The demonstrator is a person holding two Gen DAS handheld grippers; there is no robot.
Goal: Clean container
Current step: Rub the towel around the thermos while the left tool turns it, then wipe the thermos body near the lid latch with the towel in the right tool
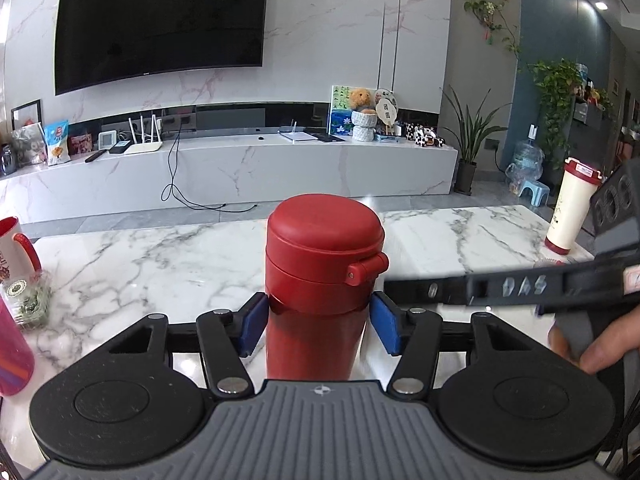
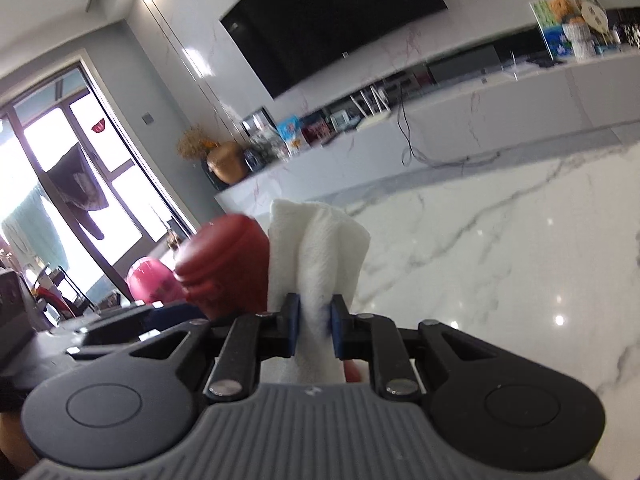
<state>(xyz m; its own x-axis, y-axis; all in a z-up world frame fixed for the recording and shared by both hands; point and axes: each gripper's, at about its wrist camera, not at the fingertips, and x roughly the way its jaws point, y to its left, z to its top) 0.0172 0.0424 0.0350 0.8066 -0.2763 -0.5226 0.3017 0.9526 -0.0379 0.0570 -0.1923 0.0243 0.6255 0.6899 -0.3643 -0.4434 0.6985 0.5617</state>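
Observation:
A red flask [image 1: 320, 280] with a closed flip lid stands upright over the marble table [image 1: 160, 264]. My left gripper [image 1: 318, 322] is shut on the red flask just below its lid. My right gripper [image 2: 314, 328] is shut on a white paper towel [image 2: 316, 248], whose loose end rests against the right side of the red flask [image 2: 224, 264]. In the left wrist view the right gripper's body [image 1: 520, 286] reaches in from the right toward the flask, and a strip of the white paper towel [image 1: 370, 354] shows beside the flask.
A cream tumbler with a red lid [image 1: 570, 208] stands at the table's far right. A red-handled mug [image 1: 16, 252], a clear box [image 1: 30, 300] and a pink bottle [image 1: 12, 352] stand at the left. A TV console lies beyond the table.

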